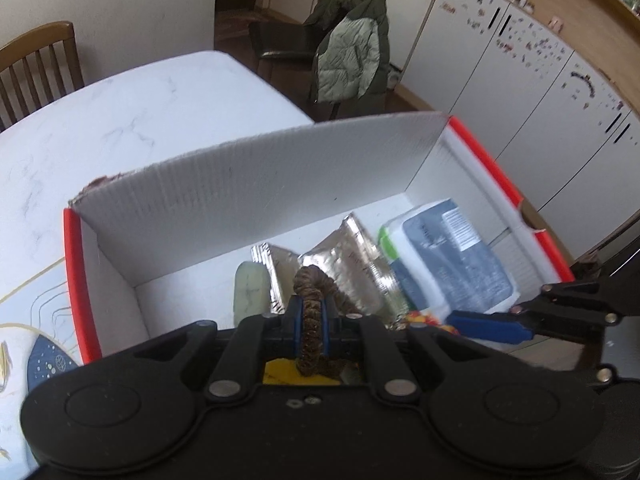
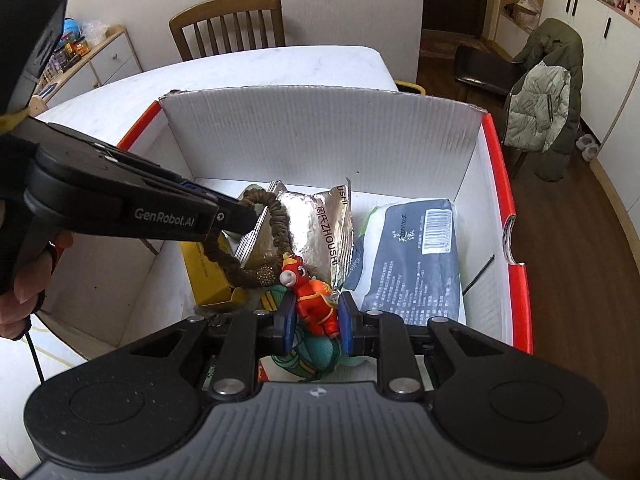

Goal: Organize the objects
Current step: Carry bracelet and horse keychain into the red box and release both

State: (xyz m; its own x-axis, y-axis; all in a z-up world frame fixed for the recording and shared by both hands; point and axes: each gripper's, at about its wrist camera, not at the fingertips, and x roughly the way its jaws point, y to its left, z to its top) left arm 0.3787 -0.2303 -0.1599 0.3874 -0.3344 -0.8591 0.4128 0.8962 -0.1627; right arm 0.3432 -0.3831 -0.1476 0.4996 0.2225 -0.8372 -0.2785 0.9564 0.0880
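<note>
A white corrugated box (image 1: 280, 168) with red rims stands on the marble table (image 1: 120, 120). My left gripper (image 1: 311, 320) is shut on a brown scrunchie (image 1: 310, 288), held over the box's near left part. From the right wrist view the scrunchie (image 2: 276, 216) hangs as a loop from the left gripper (image 2: 244, 216). My right gripper (image 2: 316, 320) is shut on a small red toy figure (image 2: 314, 300) just right of the scrunchie, low inside the box (image 2: 320, 132). One blue finger (image 1: 492, 326) of the right gripper shows in the left wrist view.
In the box lie silver foil packets (image 2: 316, 224), a dark tissue pack (image 2: 412, 256), a yellow carton (image 2: 204, 276), a pale green block (image 1: 250, 288) and a teal net item (image 2: 316, 356). A wooden chair (image 2: 232, 24) stands behind the table; a jacket-draped chair (image 2: 548, 92) is at right.
</note>
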